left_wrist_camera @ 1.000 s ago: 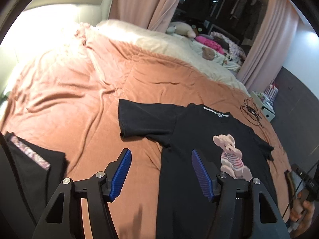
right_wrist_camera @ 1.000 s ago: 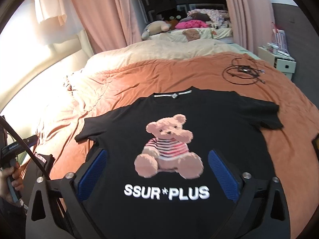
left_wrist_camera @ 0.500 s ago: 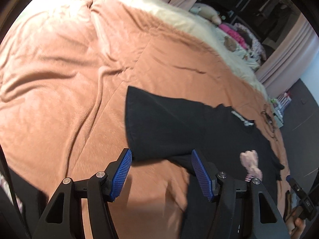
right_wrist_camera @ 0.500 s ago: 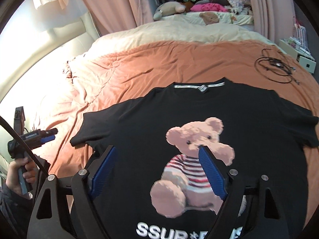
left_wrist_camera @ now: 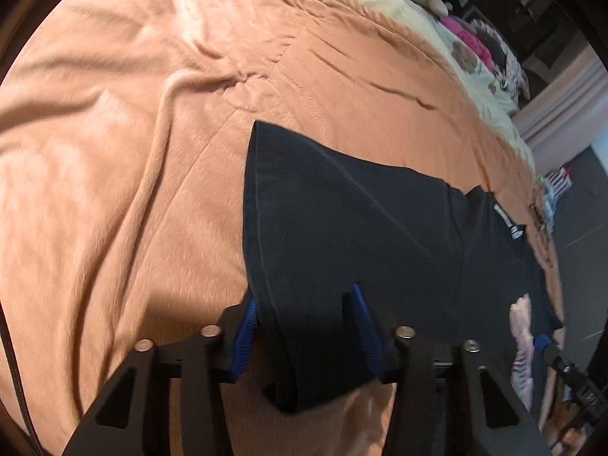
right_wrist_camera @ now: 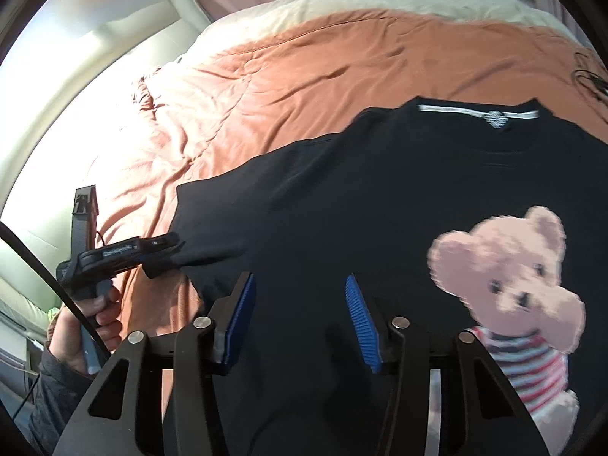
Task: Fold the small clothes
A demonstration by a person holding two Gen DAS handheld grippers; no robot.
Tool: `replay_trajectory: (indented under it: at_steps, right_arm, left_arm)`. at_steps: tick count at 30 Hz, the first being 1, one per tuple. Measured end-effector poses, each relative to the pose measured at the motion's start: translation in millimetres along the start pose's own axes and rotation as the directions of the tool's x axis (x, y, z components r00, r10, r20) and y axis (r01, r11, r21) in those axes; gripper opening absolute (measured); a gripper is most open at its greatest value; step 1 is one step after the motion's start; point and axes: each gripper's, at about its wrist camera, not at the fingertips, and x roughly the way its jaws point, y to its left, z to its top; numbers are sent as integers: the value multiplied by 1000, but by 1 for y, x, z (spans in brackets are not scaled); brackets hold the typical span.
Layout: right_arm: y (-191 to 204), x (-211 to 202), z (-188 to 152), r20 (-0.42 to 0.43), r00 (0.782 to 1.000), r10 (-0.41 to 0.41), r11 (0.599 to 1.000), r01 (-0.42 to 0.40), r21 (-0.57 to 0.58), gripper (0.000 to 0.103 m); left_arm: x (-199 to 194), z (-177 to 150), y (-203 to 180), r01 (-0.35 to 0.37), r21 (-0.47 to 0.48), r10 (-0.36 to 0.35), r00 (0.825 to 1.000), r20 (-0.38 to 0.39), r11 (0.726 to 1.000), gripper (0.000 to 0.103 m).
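Note:
A black T-shirt [left_wrist_camera: 361, 209] with a teddy-bear print [right_wrist_camera: 505, 277] lies flat, front up, on an orange bedspread [left_wrist_camera: 133, 152]. My left gripper [left_wrist_camera: 304, 323] is low over the near corner of the shirt's left sleeve. Its jaws are closing and the sleeve hem lies between the blue pads, which stand apart from each other. My right gripper [right_wrist_camera: 300, 315] hovers over the shirt's body [right_wrist_camera: 380, 190] near that sleeve's armpit, left of the bear. Its jaws are closing too, with black cloth below the gap. In the right wrist view the left gripper [right_wrist_camera: 167, 250] reaches the sleeve edge, held by a hand [right_wrist_camera: 91, 315].
The orange bedspread [right_wrist_camera: 266, 76] is wrinkled left of the shirt. Beyond it lie a cream duvet [right_wrist_camera: 380, 0] and plush toys [left_wrist_camera: 467, 57]. A coil of black cable [right_wrist_camera: 592, 79] lies on the bed at far right. A padded pale wall [right_wrist_camera: 95, 76] runs along the left.
Both grippers came down and closer to the shirt's left sleeve. The left one now straddles the sleeve corner; the right slid left off the bear print. Both pairs of jaws have narrowed.

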Motion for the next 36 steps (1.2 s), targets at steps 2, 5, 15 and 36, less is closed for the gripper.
replay_trajectory:
  at_steps: [2,5,15,36]
  right_arm:
    - [2,19,7,-21,1000,17,1000,-17,15,34]
    - [4,48,19,-49,997,56,997,-53,50,23]
    - [-4,124,32,-76,983,168,969,-150,198,12]
    - [-41,132,44,-26,993,111,962,-101,254,68]
  left_arm:
    - [0,5,-1,8,2,-8,1000,-6,1000,9]
    - [-9,13,-7,26,22,-26,999,22,999,4]
    - [-51,32,-52,66,115,-77,993,91,991,3]
    - [-56,15,-163,143,251,-154,988,23,957,3]
